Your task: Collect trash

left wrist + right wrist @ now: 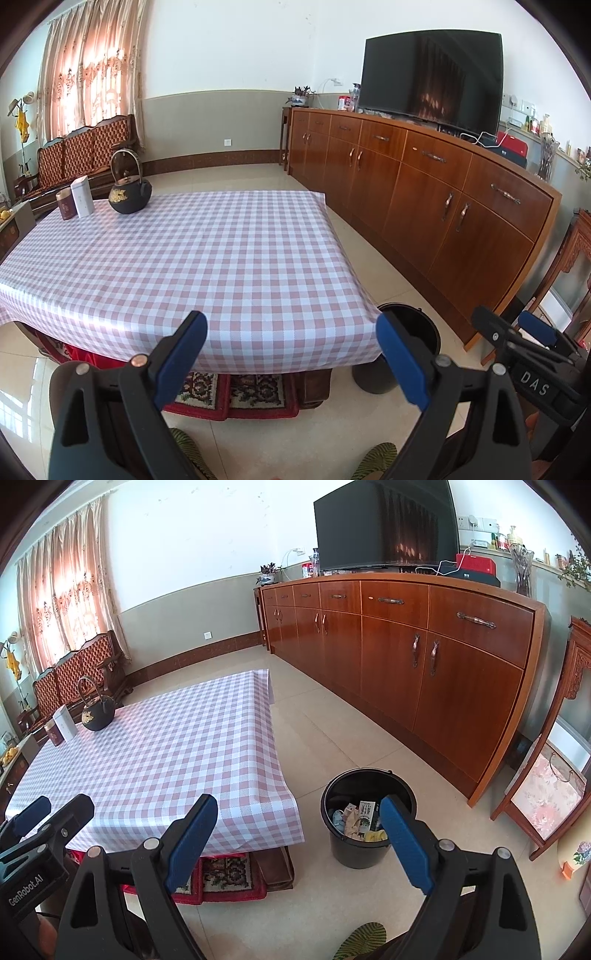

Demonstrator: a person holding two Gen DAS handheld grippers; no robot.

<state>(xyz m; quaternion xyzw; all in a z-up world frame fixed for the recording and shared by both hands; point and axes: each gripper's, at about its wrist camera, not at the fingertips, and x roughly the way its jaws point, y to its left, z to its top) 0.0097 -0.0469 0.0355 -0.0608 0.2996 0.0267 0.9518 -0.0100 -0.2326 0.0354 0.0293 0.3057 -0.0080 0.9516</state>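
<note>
A black bucket stands on the tiled floor by the table's near right corner, holding crumpled wrappers and paper trash. My right gripper hovers open and empty in front of it; its right blue pad overlaps the bucket's rim in the picture. In the left wrist view my left gripper is open with nothing between its fingers, aimed at the near edge of the checkered table. There the bucket peeks out behind the right finger, and the right gripper shows at the right edge. No loose trash is visible on the cloth.
A black teapot, a white box and a maroon tin stand at the table's far left corner. A long wooden sideboard with a TV runs along the right wall. Red rugs lie under the table. Green striped slippers show below.
</note>
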